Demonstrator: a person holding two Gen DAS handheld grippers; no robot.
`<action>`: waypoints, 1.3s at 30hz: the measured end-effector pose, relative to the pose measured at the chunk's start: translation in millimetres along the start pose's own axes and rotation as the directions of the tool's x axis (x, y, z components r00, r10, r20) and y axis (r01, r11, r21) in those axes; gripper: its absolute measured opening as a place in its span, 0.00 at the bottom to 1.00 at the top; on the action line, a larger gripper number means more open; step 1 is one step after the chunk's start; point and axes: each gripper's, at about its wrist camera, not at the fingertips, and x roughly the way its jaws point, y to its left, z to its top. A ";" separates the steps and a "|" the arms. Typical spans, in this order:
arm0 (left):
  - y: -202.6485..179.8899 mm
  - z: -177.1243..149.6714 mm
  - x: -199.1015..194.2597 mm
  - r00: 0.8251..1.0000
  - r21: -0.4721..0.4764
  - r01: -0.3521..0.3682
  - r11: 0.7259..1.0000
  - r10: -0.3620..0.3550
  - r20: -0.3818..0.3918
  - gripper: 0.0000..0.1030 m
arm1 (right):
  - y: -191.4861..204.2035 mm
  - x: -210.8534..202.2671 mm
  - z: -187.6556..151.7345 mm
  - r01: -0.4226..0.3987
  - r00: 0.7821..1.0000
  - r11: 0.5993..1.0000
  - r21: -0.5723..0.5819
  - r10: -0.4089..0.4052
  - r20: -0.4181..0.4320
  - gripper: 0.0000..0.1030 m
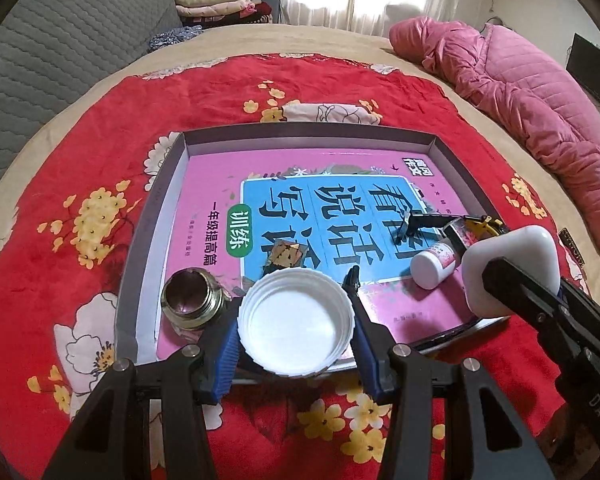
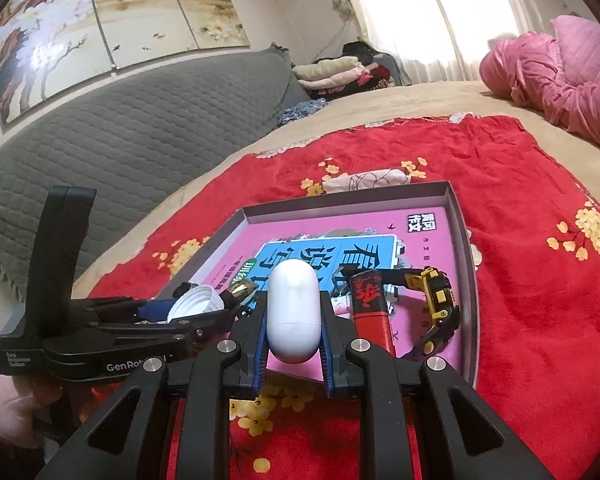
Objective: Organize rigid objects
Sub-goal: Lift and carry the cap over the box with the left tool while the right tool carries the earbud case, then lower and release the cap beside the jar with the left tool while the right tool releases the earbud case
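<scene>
Currently, from left: metal fitting [image 1: 192, 300] rests in the tray [image 1: 300, 133], on the pink book [image 1: 216, 184], near the tray's front-left corner. Left gripper [image 1: 296, 320] pinches a white lid [image 1: 296, 322], hollow side up, over the tray's near edge. Small white bottle [image 1: 434, 266] lies on the book. Right gripper [image 2: 294, 320] clamps a white case [image 2: 294, 312] over the near right edge; watch [image 2: 440, 304] lies beyond.

We find the left gripper [image 1: 296, 320] level and low, its blue-padded fingers [image 1: 226, 350] clamped on a white lid [image 1: 296, 324]. Our right gripper [image 2: 294, 320] sits just beside it on the right, fingers [image 2: 330, 344] closed against a white capsule-shaped case [image 2: 294, 312], tilted slightly downward.
</scene>
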 end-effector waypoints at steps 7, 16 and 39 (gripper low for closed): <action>0.7 0.3 6.1 1.000 -0.002 -0.005 1.000 0.005 -0.009 0.48 | -0.3 6.9 0.3 -0.019 1.000 1.000 -0.003 0.019 -0.014 0.21; -2.5 4.1 9.8 1.000 0.012 -0.012 1.000 0.012 -0.005 0.48 | 1.8 23.7 -5.6 -0.030 0.997 0.999 -0.018 0.029 -0.077 0.21; -10.6 1.9 11.3 1.000 0.034 -0.012 0.999 0.013 -0.016 0.48 | -3.9 30.8 -8.2 0.029 0.992 0.999 -0.034 -0.033 -0.123 0.21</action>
